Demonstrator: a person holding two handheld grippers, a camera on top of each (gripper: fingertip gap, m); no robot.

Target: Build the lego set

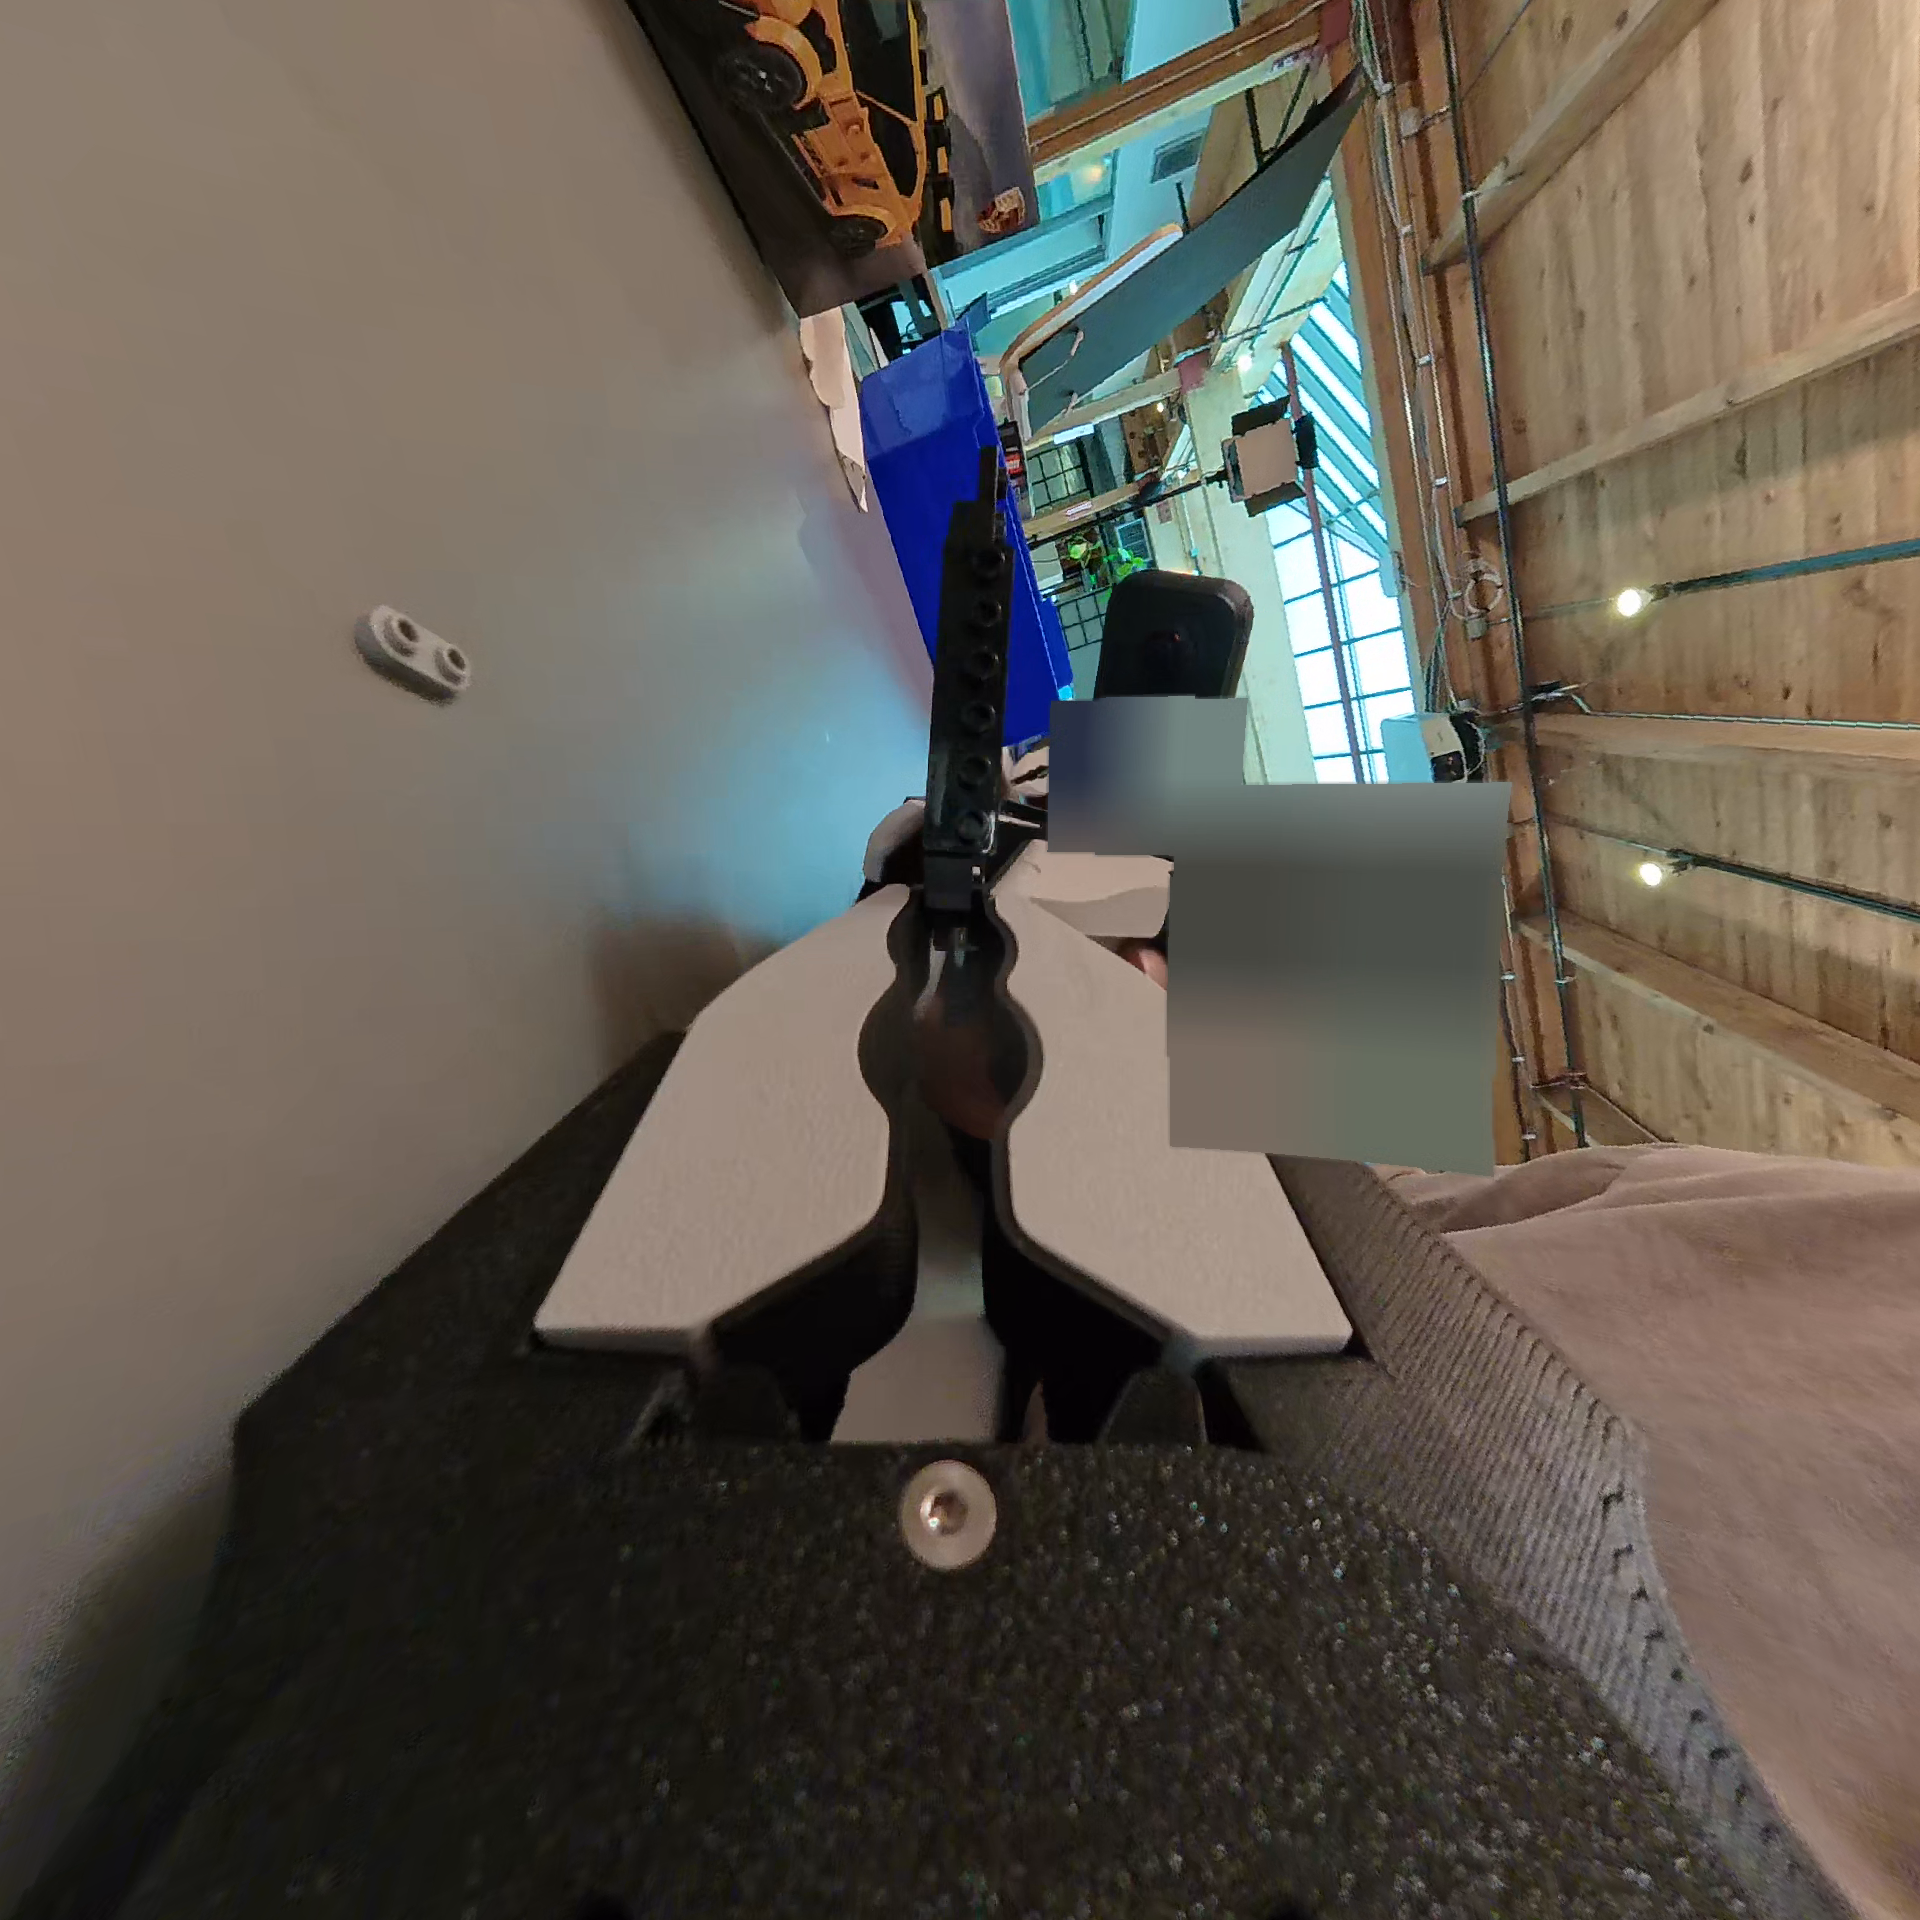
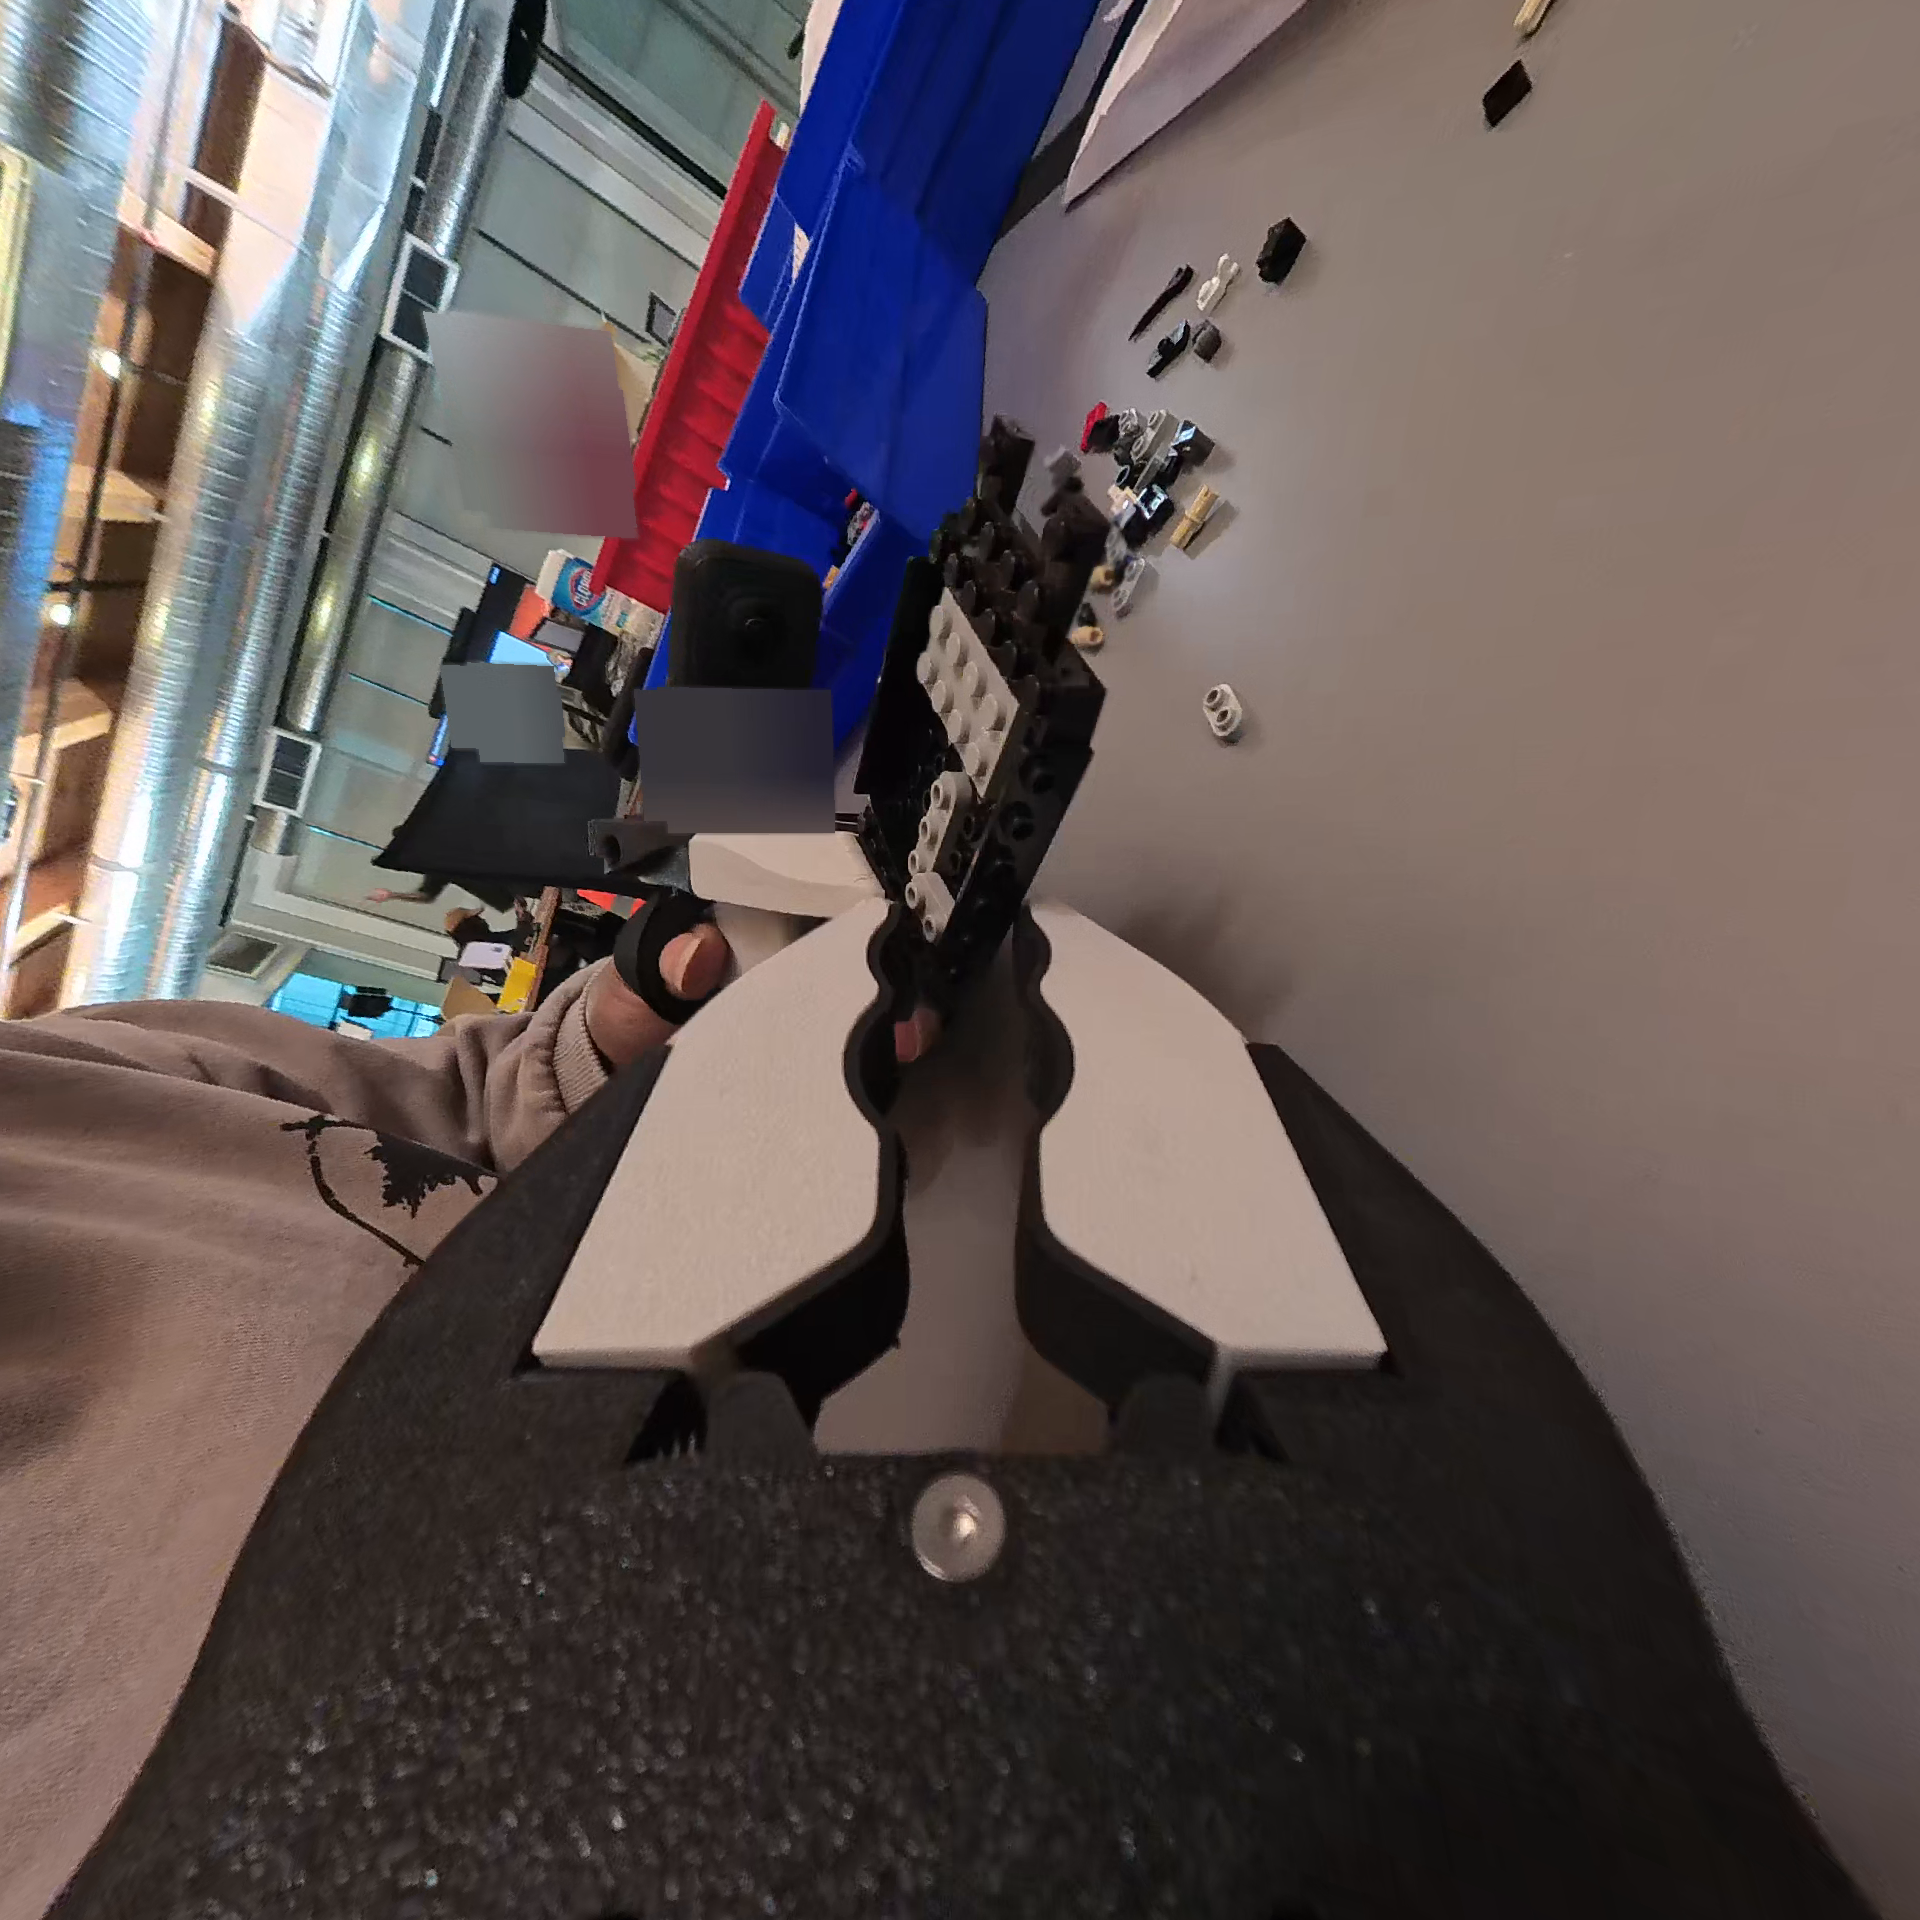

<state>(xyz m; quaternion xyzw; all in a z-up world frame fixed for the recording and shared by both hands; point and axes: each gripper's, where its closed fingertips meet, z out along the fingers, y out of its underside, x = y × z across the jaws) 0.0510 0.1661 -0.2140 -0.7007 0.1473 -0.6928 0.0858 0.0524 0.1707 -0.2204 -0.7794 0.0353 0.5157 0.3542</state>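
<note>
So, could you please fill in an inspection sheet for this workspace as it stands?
Surface: grey table, matte, mostly bare.
Job's things: black and grey lego assembly held off the table; one grey two-stud plate lying alone.
Clutter: scattered small lego pieces; blue bins and a red bin at the far edge; the set's box.
Grippers: left gripper and right gripper each shut on the assembly.
Cables: nothing seen on the table.
Surroundings: wooden wall, metal ducting.

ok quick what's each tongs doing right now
left tongs: shut on the black lego assembly, held edge-on.
right tongs: shut on the same black lego assembly, at its near end.
</note>
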